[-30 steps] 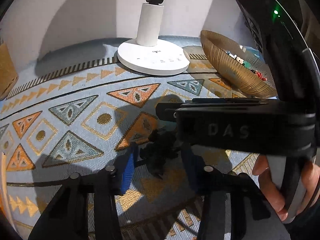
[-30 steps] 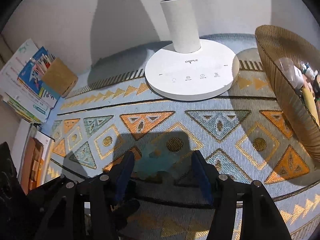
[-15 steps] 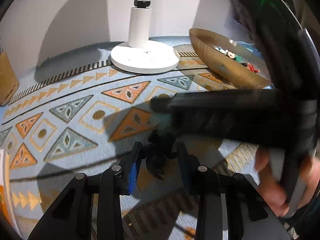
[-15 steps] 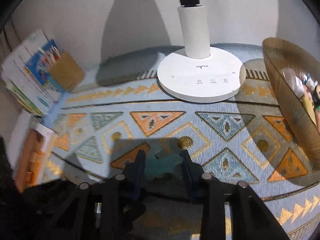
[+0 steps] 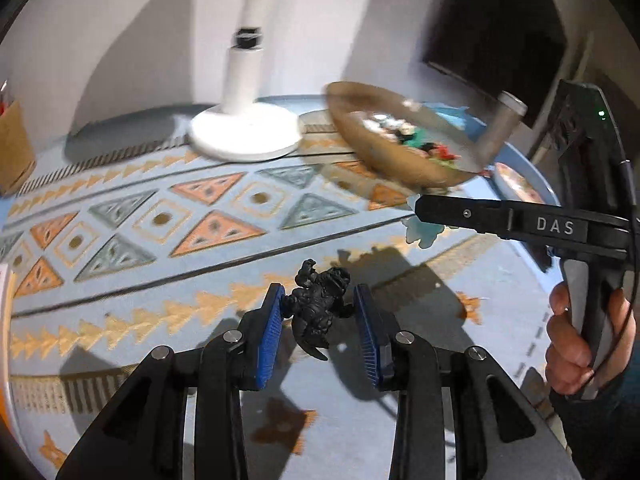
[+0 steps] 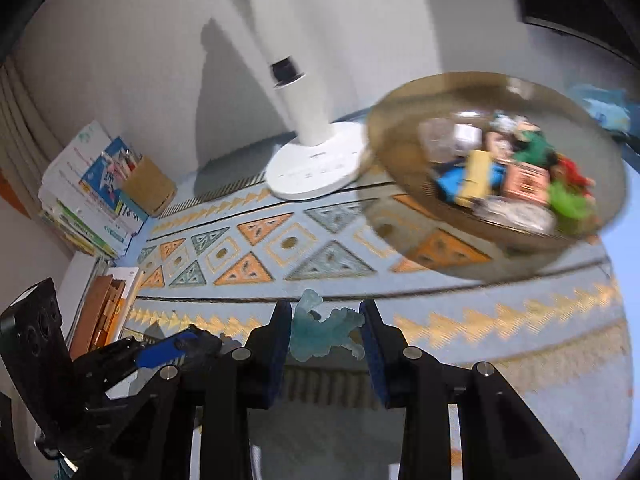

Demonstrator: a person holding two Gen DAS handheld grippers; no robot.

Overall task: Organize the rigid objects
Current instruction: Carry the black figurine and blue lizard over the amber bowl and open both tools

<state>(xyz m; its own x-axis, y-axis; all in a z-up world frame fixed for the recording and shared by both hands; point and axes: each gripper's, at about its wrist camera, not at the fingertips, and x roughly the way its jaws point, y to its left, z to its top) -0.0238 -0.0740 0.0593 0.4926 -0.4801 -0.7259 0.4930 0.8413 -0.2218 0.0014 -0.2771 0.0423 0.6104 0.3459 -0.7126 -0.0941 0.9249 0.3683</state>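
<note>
Now left hand-held gripper (image 5: 318,314) clamps black figurine (image 5: 320,308), bowl (image 5: 360,140) rim near.

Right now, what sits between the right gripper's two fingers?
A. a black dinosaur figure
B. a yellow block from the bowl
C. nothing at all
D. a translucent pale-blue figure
D: in the right wrist view the right gripper is clamped on a translucent pale-blue figure; the black dinosaur figure is the one in the left gripper.
</note>
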